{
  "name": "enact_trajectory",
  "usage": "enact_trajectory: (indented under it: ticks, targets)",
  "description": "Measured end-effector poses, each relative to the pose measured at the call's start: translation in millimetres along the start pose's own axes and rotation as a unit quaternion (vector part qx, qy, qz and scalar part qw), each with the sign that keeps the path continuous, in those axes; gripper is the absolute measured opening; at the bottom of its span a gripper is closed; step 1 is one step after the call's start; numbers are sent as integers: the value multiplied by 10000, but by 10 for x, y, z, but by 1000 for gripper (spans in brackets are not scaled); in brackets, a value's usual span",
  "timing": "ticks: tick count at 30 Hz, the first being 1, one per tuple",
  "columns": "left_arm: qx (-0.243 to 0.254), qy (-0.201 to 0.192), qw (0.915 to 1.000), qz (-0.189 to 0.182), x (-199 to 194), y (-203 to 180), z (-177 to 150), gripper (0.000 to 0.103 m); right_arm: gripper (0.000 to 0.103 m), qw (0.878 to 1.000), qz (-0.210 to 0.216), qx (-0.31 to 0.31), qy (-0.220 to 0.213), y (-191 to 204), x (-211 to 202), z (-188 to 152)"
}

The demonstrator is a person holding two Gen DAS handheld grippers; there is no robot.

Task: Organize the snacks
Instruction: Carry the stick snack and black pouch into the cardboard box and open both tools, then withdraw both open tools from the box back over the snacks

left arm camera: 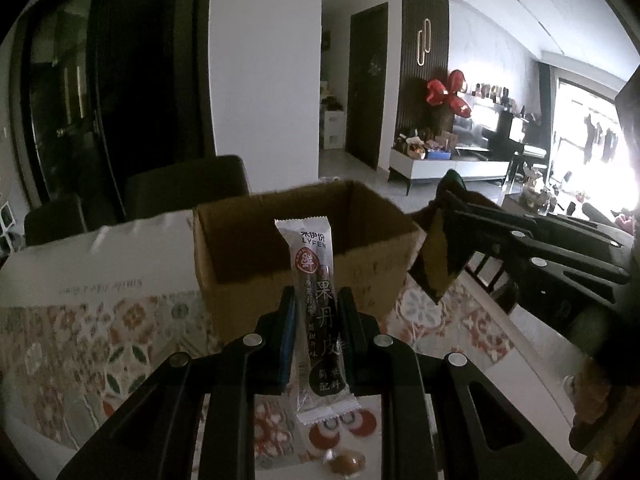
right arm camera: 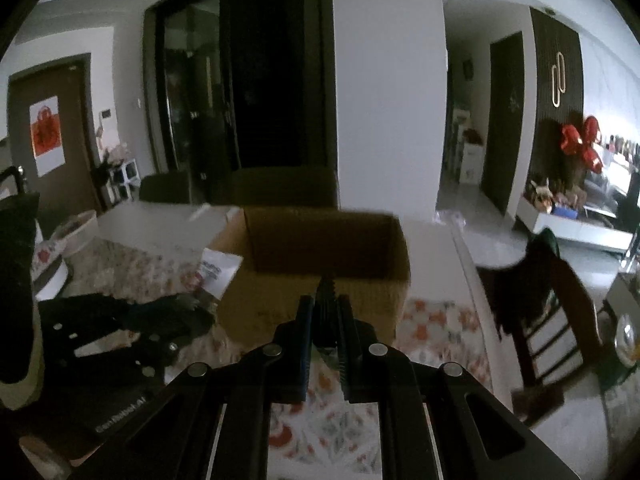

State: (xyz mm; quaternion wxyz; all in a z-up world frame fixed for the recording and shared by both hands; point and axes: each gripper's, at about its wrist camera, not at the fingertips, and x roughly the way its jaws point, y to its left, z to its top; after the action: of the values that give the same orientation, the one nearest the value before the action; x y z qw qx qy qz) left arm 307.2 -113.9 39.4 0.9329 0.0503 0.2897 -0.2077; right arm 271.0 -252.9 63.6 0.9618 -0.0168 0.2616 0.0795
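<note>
The left gripper (left arm camera: 316, 312) is clamped on a long snack stick (left arm camera: 318, 312) in a clear and dark wrapper, which stands nearly upright between the pads, its top rising in front of the cardboard box (left arm camera: 240, 280) and its lower end hanging toward the patterned tablecloth (left arm camera: 80, 340). The right gripper (right arm camera: 325, 312) has its pads pressed on a thin dark packet (left arm camera: 436, 260), seen edge-on in its own view and as a flat brownish square from the left wrist. Both grippers are raised above the table, near the box's near wall, the right one beside its right corner. Free cloth lies to either side of the box; a white board (left arm camera: 100, 256) leans behind it on the left, and a chair (right arm camera: 560, 304) stands at the table's right edge. The box is open at the top; its inside is in shadow and nothing can be made out in it. A small wrapped candy (left arm camera: 344, 462) lies on the cloth below the left gripper.
</note>
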Motion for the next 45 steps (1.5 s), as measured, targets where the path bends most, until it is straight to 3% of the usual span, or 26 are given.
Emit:
enact_trajectory:
  ticks: [10, 18, 21, 23, 25, 26, 28, 30, 34, 39, 45]
  targets:
    - [-29, 61, 9999, 88, 305, 217, 430, 21, 12, 9993, 216, -135, -265, 25, 261, 554]
    - [-126, 446, 9989, 101, 745, 369, 594, 21, 12, 9995, 218, -214, -15, -25, 739, 694]
    - [-170, 763, 9969, -60, 978, 395, 634, 22, 12, 9996, 171, -197, 110, -57, 925, 705]
    - [-240, 912, 9955, -108, 1105, 422, 644, 33, 12, 9996, 162, -131, 208, -102, 1032, 699]
    - [-282, 896, 9956, -7, 1140, 440, 641, 60, 13, 9994, 104, 39, 315, -166, 1121, 675]
    - [-285, 882, 9957, 29, 1129, 439, 636, 63, 13, 9993, 67, 78, 349, -187, 1145, 661]
    - [-247, 824, 9962, 114, 1074, 430, 627, 63, 20, 9990, -81, 103, 424, -226, 1175, 618]
    - [-224, 738, 9968, 207, 1001, 422, 607, 64, 33, 9989, -171, 137, 418, -258, 1165, 575]
    - [-121, 571, 9978, 314, 816, 374, 557, 70, 42, 9983, -257, 274, 446, -304, 1090, 499]
    - [-55, 352, 9985, 422, 513, 336, 415, 77, 69, 9974, -583, 247, 342, -279, 836, 382]
    - [-17, 168, 9992, 363, 189, 292, 262, 77, 85, 9948, -943, 307, 211, -240, 493, 230]
